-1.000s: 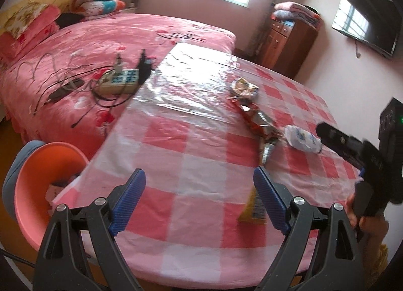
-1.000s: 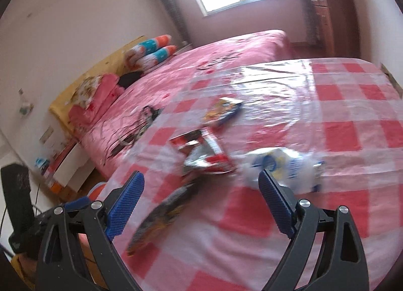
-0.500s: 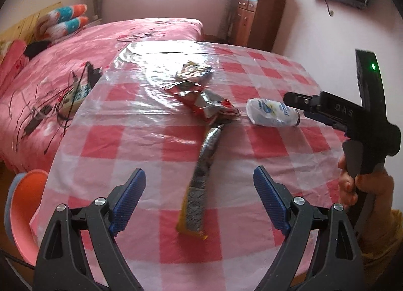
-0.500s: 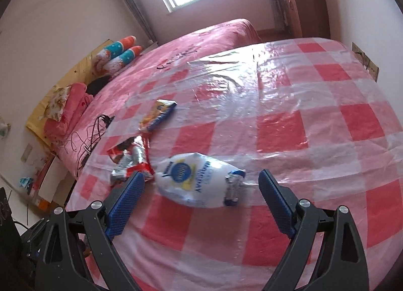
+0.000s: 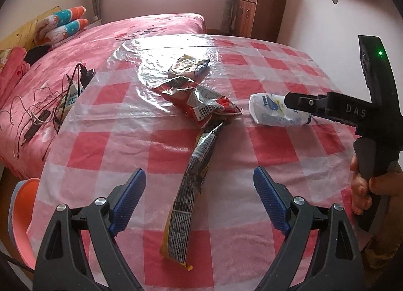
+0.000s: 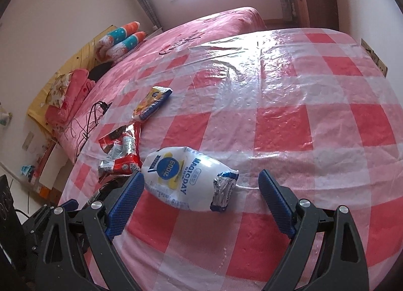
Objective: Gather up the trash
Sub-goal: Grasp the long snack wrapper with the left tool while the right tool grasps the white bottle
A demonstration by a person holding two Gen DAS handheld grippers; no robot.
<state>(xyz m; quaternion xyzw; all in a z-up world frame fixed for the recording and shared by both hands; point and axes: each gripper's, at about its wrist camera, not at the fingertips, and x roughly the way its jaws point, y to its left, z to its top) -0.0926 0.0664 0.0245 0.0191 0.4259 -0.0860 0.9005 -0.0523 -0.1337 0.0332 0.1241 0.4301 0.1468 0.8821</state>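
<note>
Long wrapper (image 5: 192, 185): flat, narrow foil strip, dark printed face with yellow edging. Long axis runs from just ahead of the left gripper (image 5: 199, 200), between its jaws, away toward the red packet (image 5: 201, 103); far end leans slightly right. Left jaws spread wide, nothing touched; the wrapper's near end lies in the gap between the blue ribbed pads (image 5: 129, 197).

White pouch (image 6: 187, 181): puffy, smooth plastic, blue and yellow print, crimped foil end. It lies between the right gripper's (image 6: 201, 191) jaws, nearer the left pad (image 6: 126, 202), long axis roughly crosswise to the jaws, crimped end toward the right pad. Right jaws released, wide; whether the left pad touches the pouch I cannot tell.

Red packet: crumpled, shiny, torn open, beyond the left jaws and left of the right jaws. Yellow-blue packet (image 6: 152, 105) lies farther out, flat, 1 corner raised.

Worktop (image 6: 314, 119): red-and-white checked cloth under wrinkled clear plastic film, glossy.
</note>
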